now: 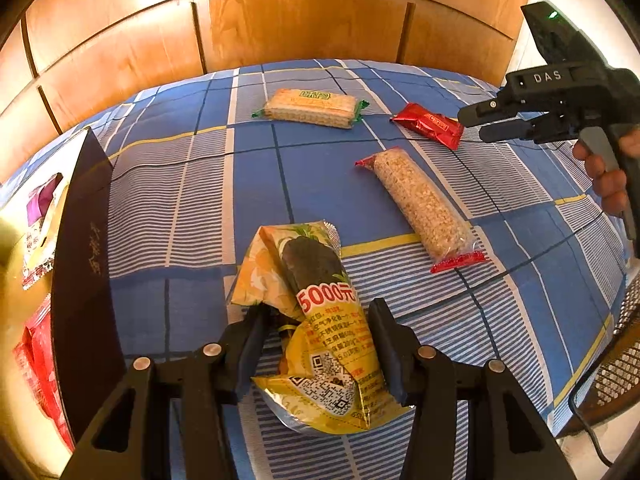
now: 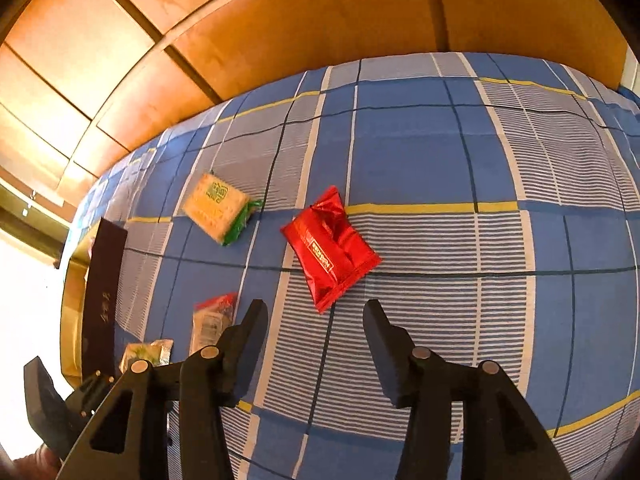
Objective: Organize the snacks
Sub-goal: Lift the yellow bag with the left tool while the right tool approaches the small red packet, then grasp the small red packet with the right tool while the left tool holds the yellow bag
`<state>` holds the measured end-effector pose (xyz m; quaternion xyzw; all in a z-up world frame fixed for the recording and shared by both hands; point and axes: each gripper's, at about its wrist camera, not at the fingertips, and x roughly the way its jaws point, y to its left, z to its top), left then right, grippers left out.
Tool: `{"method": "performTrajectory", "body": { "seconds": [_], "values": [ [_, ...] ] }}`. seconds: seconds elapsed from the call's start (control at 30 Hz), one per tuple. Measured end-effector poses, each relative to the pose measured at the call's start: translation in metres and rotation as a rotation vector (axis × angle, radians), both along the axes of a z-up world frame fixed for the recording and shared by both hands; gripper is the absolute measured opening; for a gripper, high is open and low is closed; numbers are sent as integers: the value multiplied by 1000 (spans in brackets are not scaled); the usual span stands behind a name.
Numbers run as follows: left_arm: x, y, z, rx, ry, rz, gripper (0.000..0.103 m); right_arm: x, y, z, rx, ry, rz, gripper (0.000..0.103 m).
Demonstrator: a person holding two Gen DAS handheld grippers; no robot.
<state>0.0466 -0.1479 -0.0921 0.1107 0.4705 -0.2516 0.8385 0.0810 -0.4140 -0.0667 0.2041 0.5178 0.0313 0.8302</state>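
Snacks lie scattered over a blue checked bedspread [image 1: 304, 184] below a wooden panelled wall.

From the left wrist view, the left gripper [image 1: 316, 344] holds a yellow packet [image 1: 320, 320] between its fingers, both pads pressing its crumpled sides, the packet's far end resting on the cloth. At the bedspread's left edge stands a dark box [image 1: 84, 264] with a few wrapped snacks already inside. A long oat bar [image 1: 424, 208] lies near the middle, a cracker pack [image 1: 312, 108] towards the far edge, and a red pouch [image 1: 428, 125] just in front of the right gripper [image 1: 476, 124], which a hand [image 1: 608, 176] holds above the cloth.

From the right wrist view, the right gripper's fingers stand apart with nothing between them, aimed down at the red pouch, which lies flat just beyond the tips. The cracker pack sits further left, the dark box at the left edge.

Risks, as I judge them: the yellow packet is slick and gripped near one end, so it may swivel or slip on the way to the box. The red pouch is puffy foil; closing on its corner could squeeze it out sideways, or snag the cloth.
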Motion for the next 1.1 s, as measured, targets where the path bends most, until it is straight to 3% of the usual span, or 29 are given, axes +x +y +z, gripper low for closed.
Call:
{"method": "performTrajectory", "body": {
  "seconds": [0.67, 0.83, 0.9, 1.1],
  "values": [
    [-2, 1, -1, -5, -10, 12, 52, 5, -18, 1, 64, -4, -55, 56],
    [-2, 3, 0, -19, 6, 22, 52, 9, -7, 1, 6, -14, -20, 63],
    [0, 3, 0, -18, 14, 19, 52, 10, 3, 7, -119, -44, 4, 63],
    [-1, 1, 0, -6, -2, 8, 52, 25, 24, 7, -288, -90, 120, 64]
  ]
}}
